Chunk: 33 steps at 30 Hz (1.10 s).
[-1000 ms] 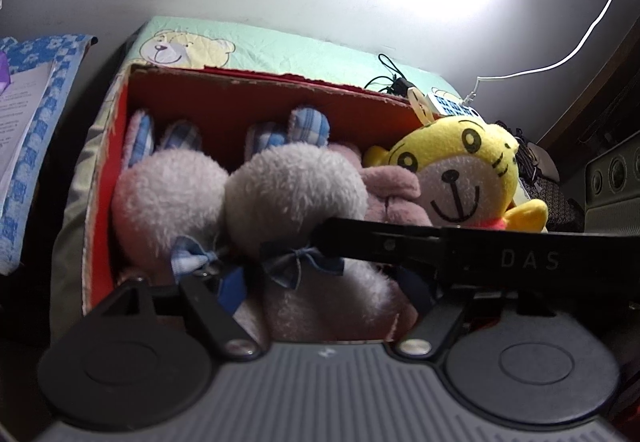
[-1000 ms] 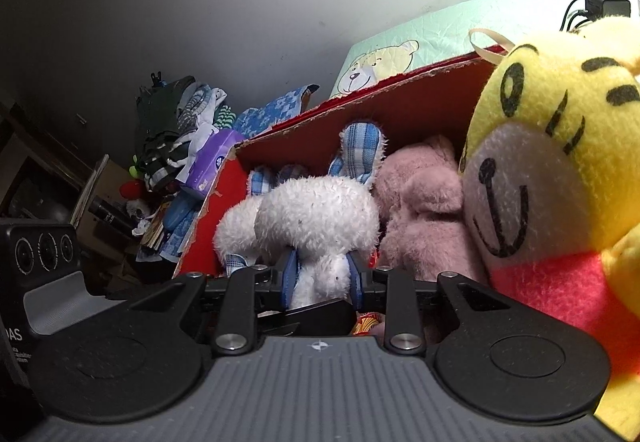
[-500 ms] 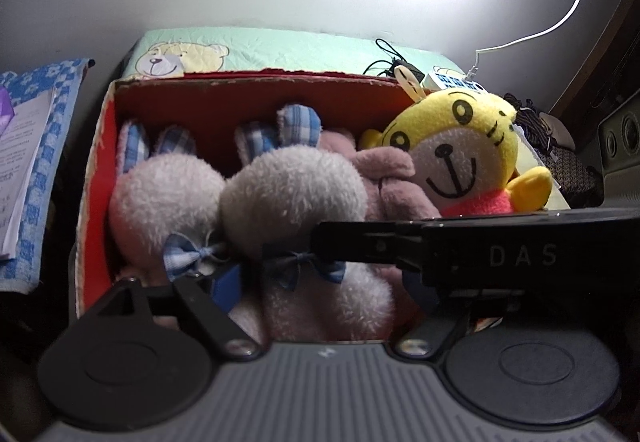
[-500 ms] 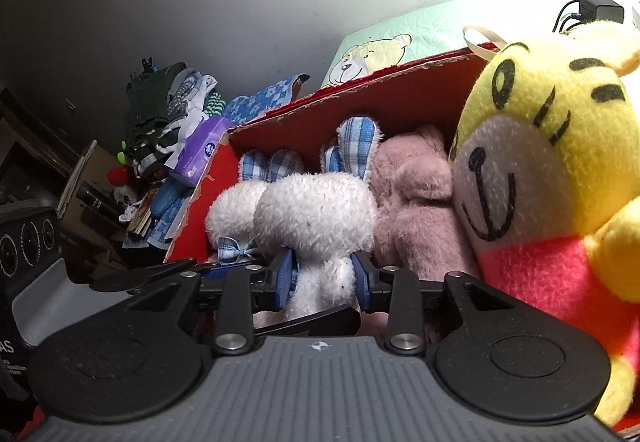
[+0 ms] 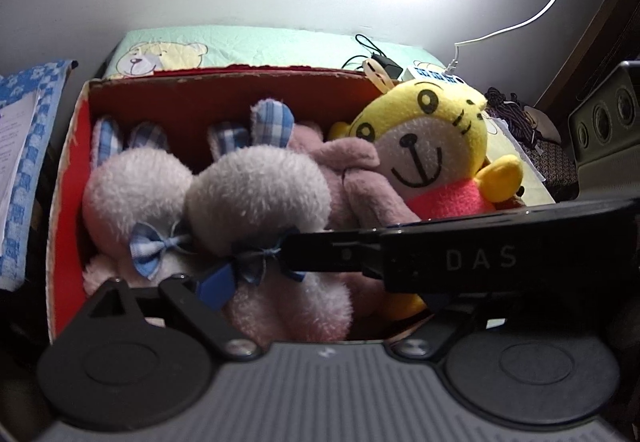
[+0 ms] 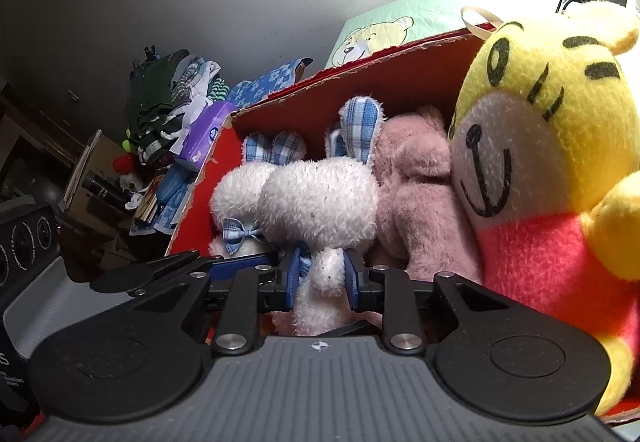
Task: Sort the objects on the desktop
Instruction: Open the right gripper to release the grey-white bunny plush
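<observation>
A red cardboard box (image 5: 224,75) (image 6: 360,61) holds two white bunnies with blue checked ears, a pink plush (image 5: 348,177) (image 6: 416,193) and a yellow tiger (image 5: 428,137) (image 6: 540,113) at its right end. My right gripper (image 6: 323,280) (image 5: 294,254) is shut on the nearer white bunny (image 6: 320,201) (image 5: 256,193), its blue pads pressing the body just below the bow. My left gripper (image 5: 308,294) stands open around the same bunny. One of its fingers (image 6: 168,268) lies left of the bunny; the other is hidden behind the right gripper. The other bunny (image 5: 136,193) sits at the left.
A green bear-print mat (image 5: 260,45) lies behind the box with a charger and cables (image 5: 384,65). A blue checked cloth (image 5: 28,161) is on the left, a grey device with round dials (image 5: 604,129) on the right. Piled clothes and a purple pack (image 6: 204,129) stand beyond.
The right gripper's pads have drawn in a little on the bunny's body. The yellow tiger now leans left onto the pink plush. Both cameras have shifted slightly.
</observation>
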Each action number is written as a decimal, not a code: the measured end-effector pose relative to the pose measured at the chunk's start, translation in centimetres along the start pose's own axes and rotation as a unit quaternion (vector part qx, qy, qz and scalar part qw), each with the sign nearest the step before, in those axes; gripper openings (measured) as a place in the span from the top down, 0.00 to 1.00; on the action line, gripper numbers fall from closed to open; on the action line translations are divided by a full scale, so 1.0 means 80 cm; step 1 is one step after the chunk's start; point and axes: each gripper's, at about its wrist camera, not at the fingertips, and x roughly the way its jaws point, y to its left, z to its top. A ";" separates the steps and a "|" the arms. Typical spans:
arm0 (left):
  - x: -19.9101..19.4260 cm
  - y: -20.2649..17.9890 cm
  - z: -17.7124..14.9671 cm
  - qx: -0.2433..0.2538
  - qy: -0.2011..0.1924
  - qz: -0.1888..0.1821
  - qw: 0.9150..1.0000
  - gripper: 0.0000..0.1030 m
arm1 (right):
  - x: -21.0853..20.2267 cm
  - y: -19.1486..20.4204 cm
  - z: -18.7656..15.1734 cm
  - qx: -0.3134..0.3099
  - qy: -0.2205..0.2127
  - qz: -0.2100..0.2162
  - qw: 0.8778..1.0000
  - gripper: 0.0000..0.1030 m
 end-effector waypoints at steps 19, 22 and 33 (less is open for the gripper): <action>-0.017 0.001 -0.005 -0.010 -0.001 0.010 1.000 0.06 | 0.018 0.017 0.001 -0.030 0.033 0.010 0.999 0.73; -0.017 0.002 -0.005 -0.011 -0.001 0.009 1.000 0.06 | 0.019 0.016 0.001 -0.028 0.036 0.016 0.999 0.72; -0.032 -0.008 -0.007 0.008 -0.014 0.019 1.000 0.06 | -0.002 0.029 -0.007 -0.044 -0.007 -0.030 0.999 0.56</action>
